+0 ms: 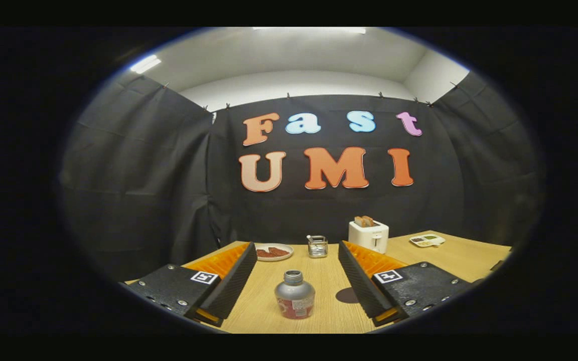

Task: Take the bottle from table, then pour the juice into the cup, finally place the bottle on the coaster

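gripper view: bottle (295, 295) upright between spread fingers (234, 281), seemingly untouched.

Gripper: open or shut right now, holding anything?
Gripper: open, holding nothing. The bottle stands upright on the table between the spread fingers, touched by neither.

Toaster (368, 235), plate (273, 251), tray (427, 240), table (449, 258)
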The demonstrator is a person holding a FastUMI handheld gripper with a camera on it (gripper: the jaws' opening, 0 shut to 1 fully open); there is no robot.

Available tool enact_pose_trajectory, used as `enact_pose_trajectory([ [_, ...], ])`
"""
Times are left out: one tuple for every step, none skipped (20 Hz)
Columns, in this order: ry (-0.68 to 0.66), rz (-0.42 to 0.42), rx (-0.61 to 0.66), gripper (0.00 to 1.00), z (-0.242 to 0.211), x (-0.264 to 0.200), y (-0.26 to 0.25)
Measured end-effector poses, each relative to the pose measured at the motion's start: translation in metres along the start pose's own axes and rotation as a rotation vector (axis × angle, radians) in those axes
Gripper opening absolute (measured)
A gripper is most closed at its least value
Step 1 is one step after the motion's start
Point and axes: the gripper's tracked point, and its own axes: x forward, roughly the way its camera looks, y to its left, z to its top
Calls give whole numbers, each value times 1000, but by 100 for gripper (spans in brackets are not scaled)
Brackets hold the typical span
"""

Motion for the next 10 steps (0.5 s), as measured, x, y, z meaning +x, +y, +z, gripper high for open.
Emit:
enact_pose_trajectory([
  [4,4,-6,97,-5,0,2],
  [12,8,-7,97,-10,2,4],
  [19,11,-6,97,-16,2,6],
  [27,10,-3,97,-21,2,7],
  [28,4,2,97,-25,3,4],
  [29,-2,10,97,-28,3,3],
  [26,6,16,97,-31,4,6],
  [30,11,17,97,-36,6,8],
  [45,7,12,97,-44,7,6],
  [65,4,3,97,-53,9,4],
])
